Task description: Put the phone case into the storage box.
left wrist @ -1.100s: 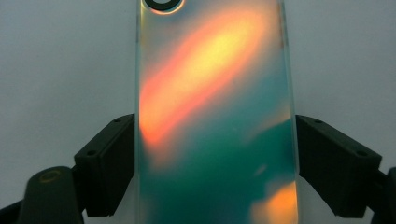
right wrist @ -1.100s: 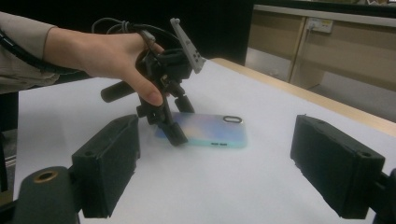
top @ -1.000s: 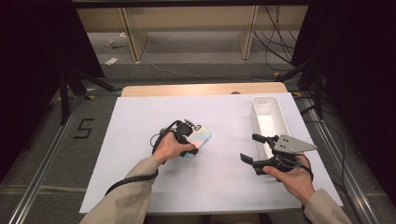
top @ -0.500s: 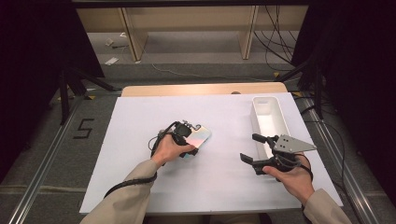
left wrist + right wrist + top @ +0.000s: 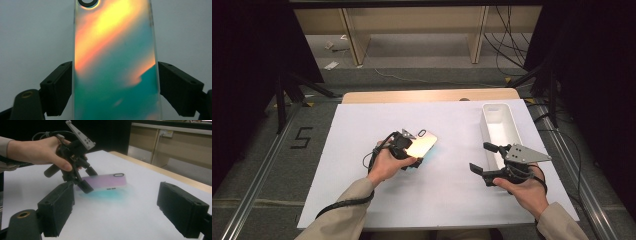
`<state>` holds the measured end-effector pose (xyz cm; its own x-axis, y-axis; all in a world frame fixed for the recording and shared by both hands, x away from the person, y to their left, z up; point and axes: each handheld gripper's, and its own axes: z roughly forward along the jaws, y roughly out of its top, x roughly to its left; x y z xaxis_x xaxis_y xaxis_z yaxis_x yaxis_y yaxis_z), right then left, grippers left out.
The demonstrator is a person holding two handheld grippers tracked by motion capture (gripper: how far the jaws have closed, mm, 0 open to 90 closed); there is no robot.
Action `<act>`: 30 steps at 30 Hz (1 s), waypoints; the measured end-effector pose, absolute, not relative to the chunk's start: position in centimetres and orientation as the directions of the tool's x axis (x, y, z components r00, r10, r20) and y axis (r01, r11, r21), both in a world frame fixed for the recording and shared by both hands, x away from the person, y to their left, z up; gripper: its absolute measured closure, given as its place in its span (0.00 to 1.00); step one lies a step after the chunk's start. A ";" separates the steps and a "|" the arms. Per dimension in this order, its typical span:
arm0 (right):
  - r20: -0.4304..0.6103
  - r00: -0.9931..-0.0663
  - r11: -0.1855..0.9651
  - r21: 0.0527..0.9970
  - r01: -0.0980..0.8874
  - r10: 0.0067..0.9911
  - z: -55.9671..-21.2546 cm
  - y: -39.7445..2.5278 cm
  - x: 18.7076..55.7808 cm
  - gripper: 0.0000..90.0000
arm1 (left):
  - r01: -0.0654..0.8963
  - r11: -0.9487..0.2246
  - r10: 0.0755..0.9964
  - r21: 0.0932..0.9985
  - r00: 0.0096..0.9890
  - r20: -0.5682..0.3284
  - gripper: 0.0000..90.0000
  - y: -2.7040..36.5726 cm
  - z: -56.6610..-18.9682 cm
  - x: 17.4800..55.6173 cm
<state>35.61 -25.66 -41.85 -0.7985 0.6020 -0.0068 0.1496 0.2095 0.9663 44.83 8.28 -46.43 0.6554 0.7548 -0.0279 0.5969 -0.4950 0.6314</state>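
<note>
A phone case [image 5: 423, 145] with a shifting orange and teal sheen sits near the middle of the white table cover. My left gripper [image 5: 412, 152] is shut on it. In the left gripper view both black jaws press the long sides of the case [image 5: 115, 62], whose camera hole points away from me. In the right gripper view the case [image 5: 105, 182] looks pink, slightly raised over a teal glow on the cover, and the left gripper [image 5: 83, 180] holds its near end. My right gripper [image 5: 480, 157] hovers open at the right with nothing between its jaws [image 5: 115, 207].
A long white tray [image 5: 484, 127] lies at the right of the table, just beyond the right gripper. The white cover [image 5: 362, 125] ends at a wooden table edge [image 5: 427, 95] at the far side. Shelving and cables stand on the floor behind.
The case has tipped a little in the left gripper, and its sheen has turned from teal to bright orange. The right gripper has not moved.
</note>
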 end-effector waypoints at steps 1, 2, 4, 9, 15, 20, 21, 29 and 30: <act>-0.006 -0.799 0.211 0.966 0.151 0.601 -41.8 -25.6 35.6 0.17 | 0.591 -0.489 0.755 0.642 0.655 -0.029 0.19 8.5 -46.3 44.6; -0.008 -0.798 0.212 0.966 0.151 0.603 -41.9 -25.6 35.6 0.17 | 0.585 -0.485 0.754 0.650 0.657 -0.028 0.19 8.7 -46.1 44.4; -0.006 -0.796 0.210 0.966 0.152 0.605 -41.9 -25.6 35.6 0.17 | 0.577 -0.475 0.754 0.665 0.656 -0.031 0.19 9.1 -45.8 44.1; -0.010 -0.791 0.212 0.965 0.152 0.611 -41.8 -25.5 35.7 0.16 | 0.552 -0.454 0.754 0.700 0.656 -0.028 0.19 10.1 -45.4 43.1; 0.012 -0.788 0.193 0.967 0.166 0.615 -41.9 -25.2 35.9 0.16 | 0.513 -0.434 0.750 0.741 0.661 -0.018 0.19 10.5 -44.7 42.1; 0.010 -0.785 0.202 0.964 0.172 0.619 -41.9 -24.9 36.0 0.14 | 0.487 -0.432 0.743 0.760 0.669 -0.006 0.19 10.9 -44.5 41.0; 0.012 -0.784 0.200 0.964 0.173 0.621 -41.9 -24.9 36.1 0.14 | 0.483 -0.430 0.743 0.763 0.670 -0.005 0.19 11.0 -44.4 40.7; 0.029 -0.776 0.176 0.968 0.179 0.630 -41.5 -24.4 36.5 0.14 | 0.454 -0.405 0.734 0.794 0.679 -0.013 0.19 11.8 -44.1 39.4; 0.032 -0.775 0.173 0.968 0.180 0.632 -41.5 -24.3 36.6 0.14 | 0.450 -0.401 0.733 0.798 0.680 -0.015 0.19 11.9 -44.0 39.3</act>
<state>36.61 -24.34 -41.46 -0.7746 0.6316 0.0316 0.1804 0.1728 0.9683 39.25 11.91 -44.02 0.6804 0.7326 -0.0153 0.4495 -0.4008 0.7983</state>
